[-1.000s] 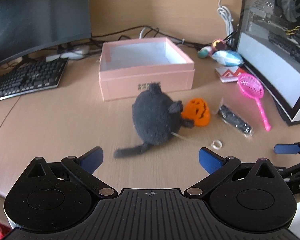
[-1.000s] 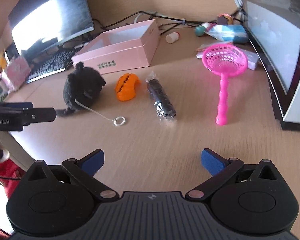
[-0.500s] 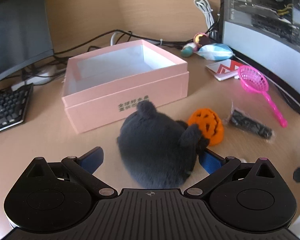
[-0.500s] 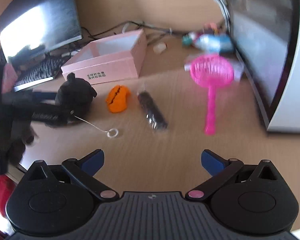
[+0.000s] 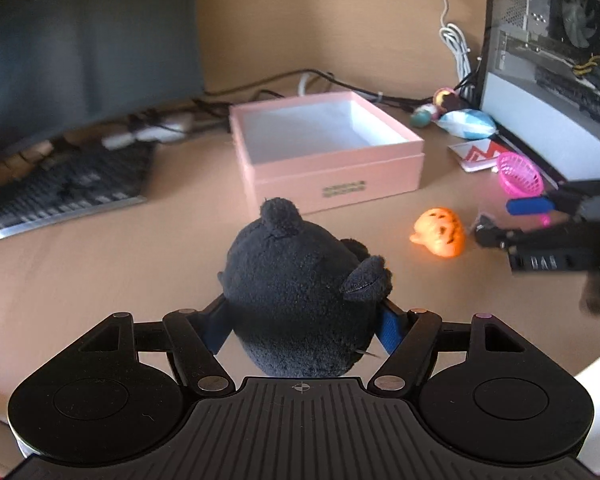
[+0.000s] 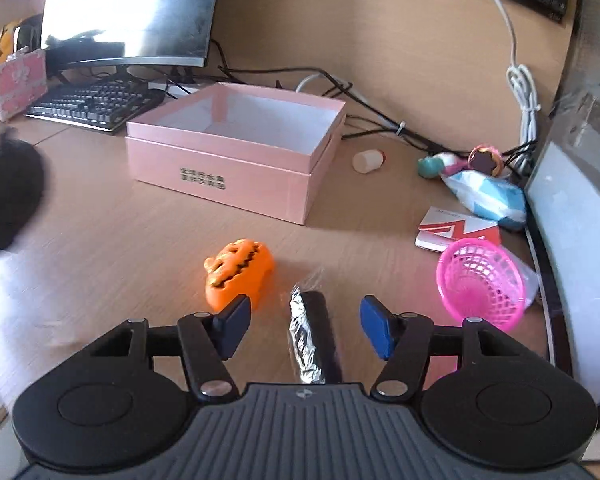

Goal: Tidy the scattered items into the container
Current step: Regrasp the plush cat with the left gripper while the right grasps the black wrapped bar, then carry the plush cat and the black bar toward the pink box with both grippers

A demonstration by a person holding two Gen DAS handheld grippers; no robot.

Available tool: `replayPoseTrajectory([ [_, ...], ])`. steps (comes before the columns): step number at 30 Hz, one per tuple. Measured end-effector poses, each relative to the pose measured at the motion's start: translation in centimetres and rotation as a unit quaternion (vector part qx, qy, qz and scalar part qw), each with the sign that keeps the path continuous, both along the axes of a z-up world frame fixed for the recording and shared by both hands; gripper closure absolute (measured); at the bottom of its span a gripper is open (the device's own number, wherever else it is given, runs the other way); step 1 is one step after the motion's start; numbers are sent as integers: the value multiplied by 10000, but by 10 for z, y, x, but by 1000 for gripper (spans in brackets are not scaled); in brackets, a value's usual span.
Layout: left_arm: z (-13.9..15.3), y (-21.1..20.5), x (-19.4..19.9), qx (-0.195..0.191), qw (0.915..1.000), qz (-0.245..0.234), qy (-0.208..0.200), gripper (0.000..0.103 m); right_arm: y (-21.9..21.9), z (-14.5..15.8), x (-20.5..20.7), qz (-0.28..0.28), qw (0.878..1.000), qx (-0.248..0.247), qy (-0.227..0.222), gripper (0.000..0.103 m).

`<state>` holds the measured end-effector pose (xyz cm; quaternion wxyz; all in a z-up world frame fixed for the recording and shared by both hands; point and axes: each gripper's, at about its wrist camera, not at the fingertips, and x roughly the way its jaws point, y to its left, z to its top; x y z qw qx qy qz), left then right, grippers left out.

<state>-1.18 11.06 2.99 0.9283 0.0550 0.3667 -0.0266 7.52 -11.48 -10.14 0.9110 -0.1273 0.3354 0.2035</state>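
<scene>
Closing on the black plush toy (image 5: 304,300), the left gripper (image 5: 302,330) is now clamping it, ready for the pink box (image 5: 328,148). Meanwhile the right gripper (image 6: 306,320) is arriving, open, around the foil packet (image 6: 310,336) on the table (image 6: 120,240).

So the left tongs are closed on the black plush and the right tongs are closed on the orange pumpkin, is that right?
Not quite. The left tongs do grip the black plush, but the right tongs are open and hold nothing. In the right wrist view they straddle the foil-wrapped black packet, while the orange pumpkin lies just outside their left finger.
</scene>
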Motion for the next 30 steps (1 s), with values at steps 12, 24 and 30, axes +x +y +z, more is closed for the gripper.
replayPoseTrajectory([
  [12,12,26,-27,-903,9958,-145,-11,27,-12,12,-35,-466,9969,190,607,81],
  [24,-8,25,-7,-1202,9870,-1061,79,27,-2,47,-87,-1318,9879,708,411,85],
  [30,-34,21,19,-921,9897,-1065,247,24,4,29,-105,-1420,9894,230,209,58],
])
